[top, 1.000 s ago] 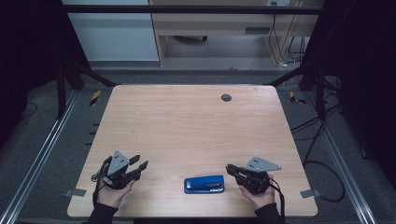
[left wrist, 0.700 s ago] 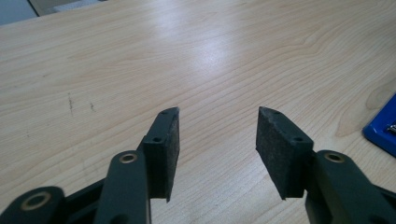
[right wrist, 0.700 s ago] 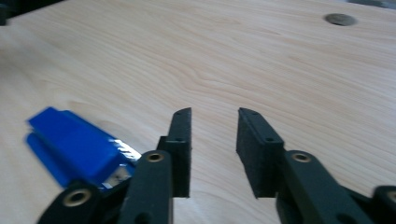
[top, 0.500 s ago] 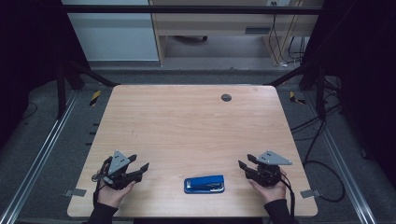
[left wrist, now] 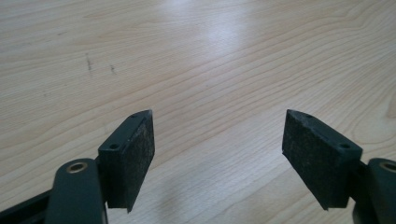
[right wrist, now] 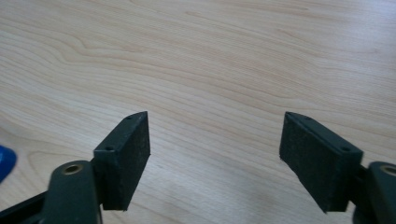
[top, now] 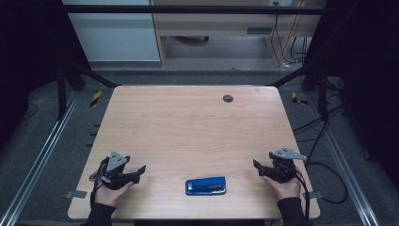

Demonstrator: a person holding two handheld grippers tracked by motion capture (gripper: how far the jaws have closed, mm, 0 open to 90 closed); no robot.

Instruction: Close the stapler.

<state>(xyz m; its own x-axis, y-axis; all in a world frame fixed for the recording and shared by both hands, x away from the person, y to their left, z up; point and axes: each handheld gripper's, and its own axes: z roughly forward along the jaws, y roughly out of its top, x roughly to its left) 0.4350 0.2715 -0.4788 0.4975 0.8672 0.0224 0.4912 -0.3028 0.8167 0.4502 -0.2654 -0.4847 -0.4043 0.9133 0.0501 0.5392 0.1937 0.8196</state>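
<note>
A blue stapler (top: 205, 185) lies flat near the front edge of the wooden table (top: 188, 127), between the two hands. My left gripper (top: 139, 171) rests low at the front left and points right toward the stapler, well apart from it. In the left gripper view this gripper (left wrist: 217, 140) stands open over bare wood. My right gripper (top: 257, 166) is at the front right, pointing left, a clear gap away from the stapler. In the right gripper view it (right wrist: 215, 140) is open, with a sliver of the stapler (right wrist: 5, 162) at the left edge. Both pairs of jaws have just been opening, with nothing between them.
A small dark round grommet (top: 228, 98) sits in the table's far side. Metal rails (top: 44, 150) run along the floor on both sides, and cables (top: 324, 165) trail at the right. A desk and cabinet stand beyond the table.
My right gripper has drawn away to the right from the stapler's end and its jaws have spread wide. The left gripper stayed in place and also opened. The stapler has not moved.
</note>
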